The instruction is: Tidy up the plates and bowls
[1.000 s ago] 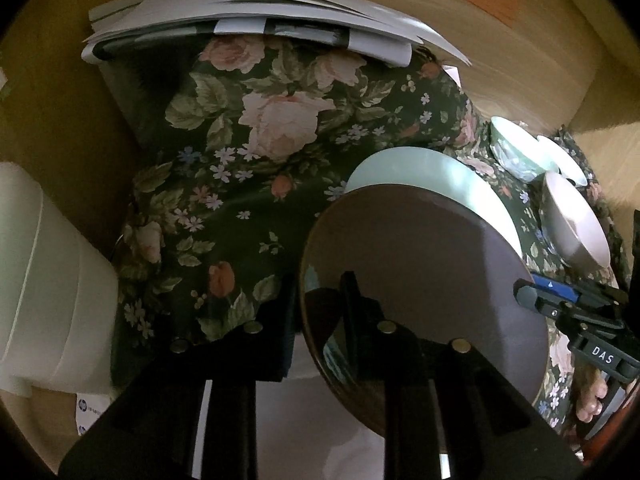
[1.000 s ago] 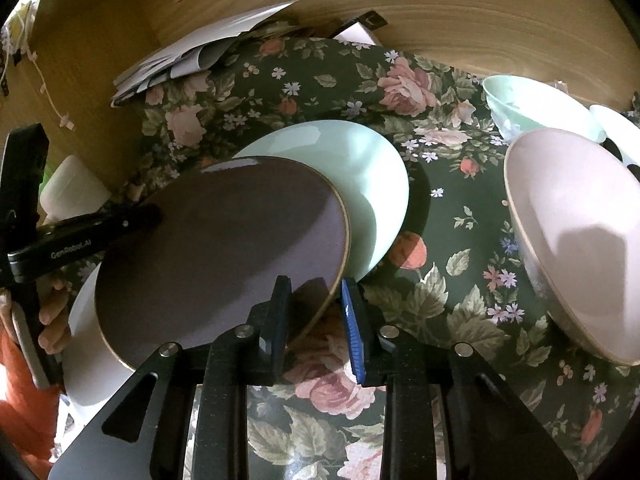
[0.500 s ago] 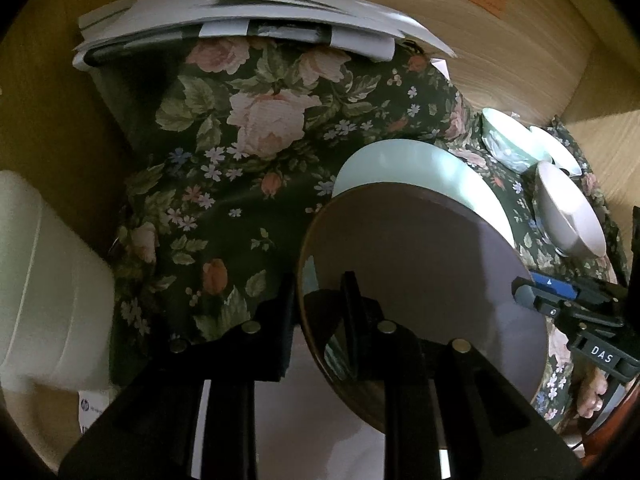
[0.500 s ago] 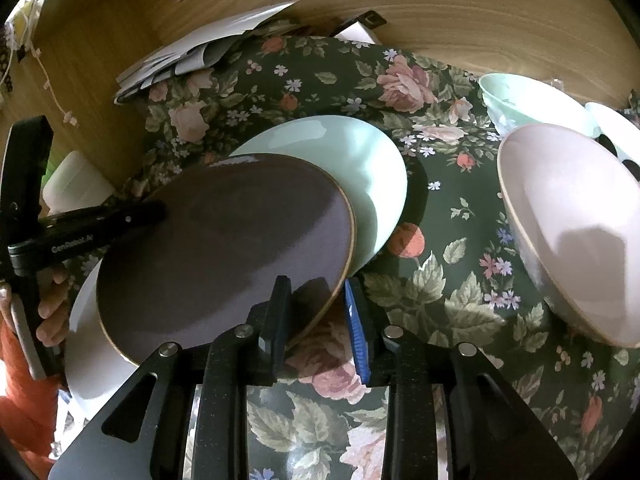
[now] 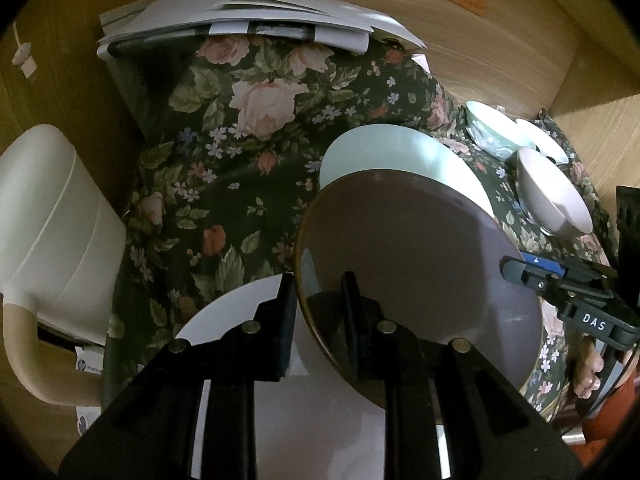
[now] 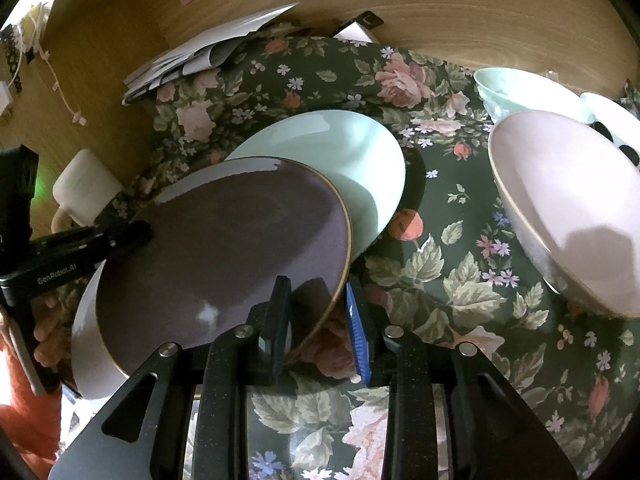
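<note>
A dark brown plate hangs tilted above a white plate and overlaps a mint plate on the floral cloth. My left gripper is shut on the brown plate's left rim. My right gripper straddles the opposite rim. One of its fingers lies over the plate, and a sliver of cloth shows between the rim and the blue pad. To the right stand a pink bowl, a mint bowl and a spotted white bowl.
Loose papers lie at the back of the floral cloth. A white handled jug stands at the left edge. Wooden walls close in behind and on both sides. A person's fingers hold each gripper.
The left wrist view has drawn back a little with the brown plate, so more of the white plate shows beneath. The right gripper's jaws stand slightly wider on the rim.
</note>
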The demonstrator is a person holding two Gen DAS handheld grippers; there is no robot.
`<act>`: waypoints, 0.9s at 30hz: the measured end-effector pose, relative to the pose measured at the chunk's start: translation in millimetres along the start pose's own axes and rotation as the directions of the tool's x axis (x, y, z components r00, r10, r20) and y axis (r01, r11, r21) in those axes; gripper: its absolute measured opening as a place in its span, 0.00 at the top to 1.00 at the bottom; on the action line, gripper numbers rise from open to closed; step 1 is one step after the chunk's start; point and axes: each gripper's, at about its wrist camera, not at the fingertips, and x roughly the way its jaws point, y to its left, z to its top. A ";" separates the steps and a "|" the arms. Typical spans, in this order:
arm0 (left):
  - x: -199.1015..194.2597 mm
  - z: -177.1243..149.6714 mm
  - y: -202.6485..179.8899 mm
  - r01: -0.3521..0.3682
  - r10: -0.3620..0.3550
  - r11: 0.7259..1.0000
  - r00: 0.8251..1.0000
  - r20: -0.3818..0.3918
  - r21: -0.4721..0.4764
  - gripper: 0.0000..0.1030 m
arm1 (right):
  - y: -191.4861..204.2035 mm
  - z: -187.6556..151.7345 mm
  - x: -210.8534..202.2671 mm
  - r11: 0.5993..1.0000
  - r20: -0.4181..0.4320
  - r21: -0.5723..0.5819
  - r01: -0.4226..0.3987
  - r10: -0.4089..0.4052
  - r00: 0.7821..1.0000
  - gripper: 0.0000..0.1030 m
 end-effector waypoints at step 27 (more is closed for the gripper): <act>-4.9 -9.9 -14.0 -0.011 0.012 0.999 1.000 0.024 -0.044 0.79 | 0.6 -7.2 -16.9 0.998 0.061 -0.032 0.045 -0.043 0.997 0.73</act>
